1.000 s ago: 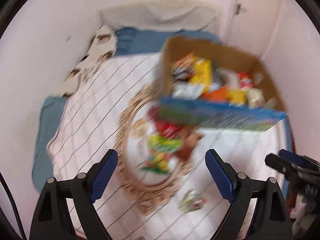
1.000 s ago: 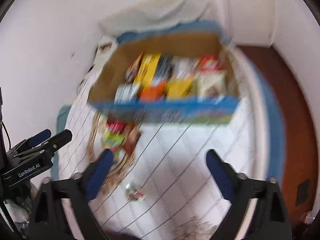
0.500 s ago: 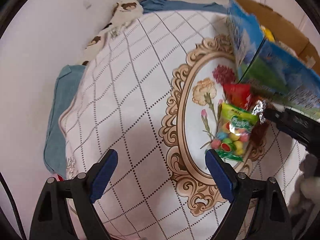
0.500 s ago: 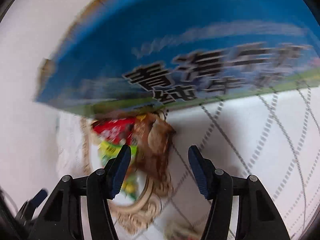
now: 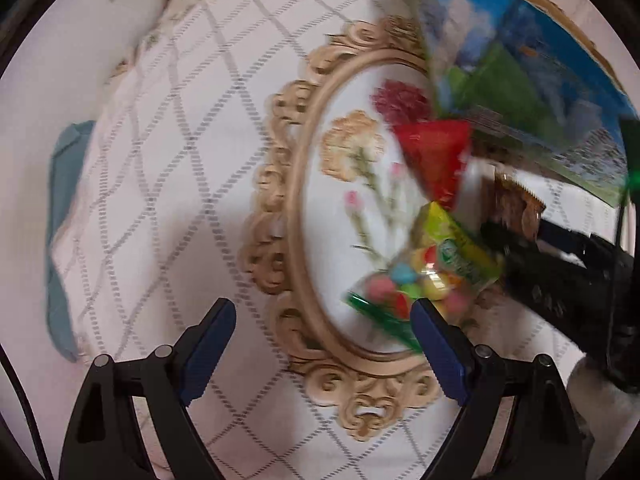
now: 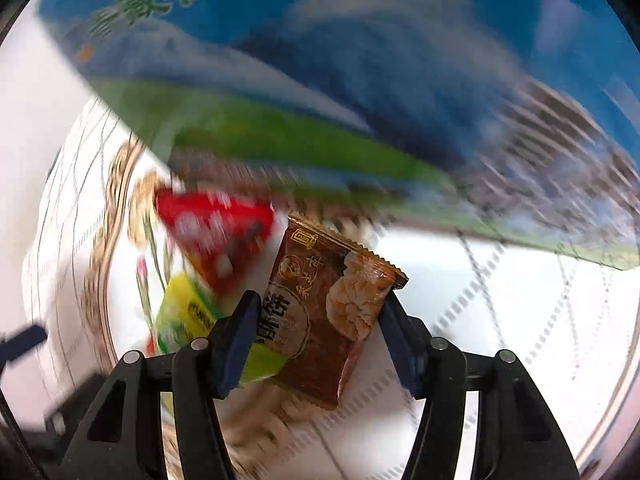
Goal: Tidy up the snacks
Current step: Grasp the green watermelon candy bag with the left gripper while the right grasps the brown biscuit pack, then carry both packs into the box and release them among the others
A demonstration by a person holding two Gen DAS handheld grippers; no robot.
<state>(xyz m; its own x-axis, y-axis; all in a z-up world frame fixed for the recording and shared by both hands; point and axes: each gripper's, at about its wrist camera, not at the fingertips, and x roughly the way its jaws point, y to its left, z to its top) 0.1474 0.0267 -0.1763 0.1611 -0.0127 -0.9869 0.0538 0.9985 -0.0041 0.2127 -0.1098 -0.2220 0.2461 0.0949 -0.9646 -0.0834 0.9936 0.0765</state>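
Note:
A brown pastry packet [image 6: 324, 316] lies on the bedspread between the jaws of my right gripper [image 6: 316, 336], which stand open around it, apart from its sides. A red packet [image 6: 216, 236] and a green-yellow candy bag [image 6: 188, 320] lie just left of it. The blue and green cardboard box [image 6: 360, 80] stands right behind them. In the left wrist view my left gripper [image 5: 320, 344] is open and empty over the bedspread, with the candy bag [image 5: 424, 272], the red packet [image 5: 436, 156], the brown packet [image 5: 516, 208] and the right gripper's body [image 5: 560, 280] to its right.
The white quilted bedspread [image 5: 168, 184] bears a gold oval frame with embroidered flowers [image 5: 360, 148]. A blue sheet [image 5: 64, 168] shows at the bed's left edge. The box [image 5: 520, 64] rises at the upper right.
My right gripper has dropped close to the bed and moved in so its jaws now straddle the brown packet. My left gripper has moved lower and nearer the oval frame.

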